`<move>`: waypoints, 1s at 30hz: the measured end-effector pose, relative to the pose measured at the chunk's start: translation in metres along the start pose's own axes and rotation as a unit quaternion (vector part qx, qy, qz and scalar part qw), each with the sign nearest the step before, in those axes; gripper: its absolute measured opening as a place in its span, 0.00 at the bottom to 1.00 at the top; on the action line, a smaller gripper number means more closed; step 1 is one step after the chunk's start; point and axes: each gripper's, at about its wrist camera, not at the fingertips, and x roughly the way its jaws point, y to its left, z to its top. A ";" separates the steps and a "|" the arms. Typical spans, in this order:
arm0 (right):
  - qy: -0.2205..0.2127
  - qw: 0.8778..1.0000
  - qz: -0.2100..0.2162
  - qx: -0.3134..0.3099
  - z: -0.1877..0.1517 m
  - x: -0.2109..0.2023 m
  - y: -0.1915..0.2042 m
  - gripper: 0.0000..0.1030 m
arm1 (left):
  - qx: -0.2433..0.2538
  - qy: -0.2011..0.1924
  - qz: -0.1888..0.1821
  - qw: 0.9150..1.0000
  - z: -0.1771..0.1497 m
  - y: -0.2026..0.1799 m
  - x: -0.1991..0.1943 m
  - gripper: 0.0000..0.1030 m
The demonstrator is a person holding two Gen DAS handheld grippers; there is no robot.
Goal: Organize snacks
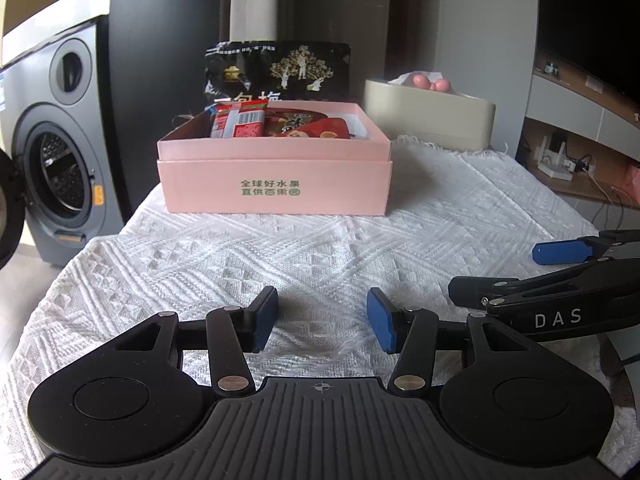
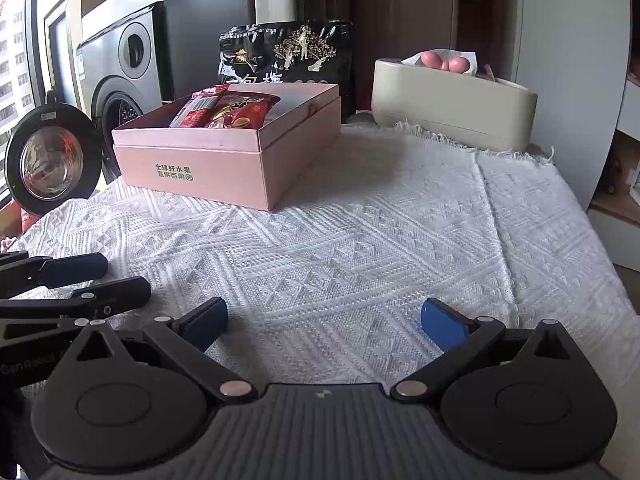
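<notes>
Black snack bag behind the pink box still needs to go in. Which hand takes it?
Probably left. The left gripper faces the pink box head-on, with the black bag directly beyond. The right gripper is empty and wider open, but sees the box off to its left, so it would reach across.

Matt pink box (image 1: 274, 184), textured tablecloth (image 1: 320, 248)

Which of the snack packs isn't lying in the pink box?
The black bag with gold tree print: it stands upright behind the pink box, while the red packets lie inside it.
</notes>
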 end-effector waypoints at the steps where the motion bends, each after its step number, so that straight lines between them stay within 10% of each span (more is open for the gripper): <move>1: 0.000 1.000 0.000 0.000 0.000 0.000 0.000 0.99 | 0.000 0.000 0.000 1.000 0.000 0.000 0.000 0.53; 30: 0.000 1.000 -0.001 0.000 0.000 0.000 0.001 1.00 | 0.001 0.006 0.004 1.000 0.001 0.000 0.001 0.54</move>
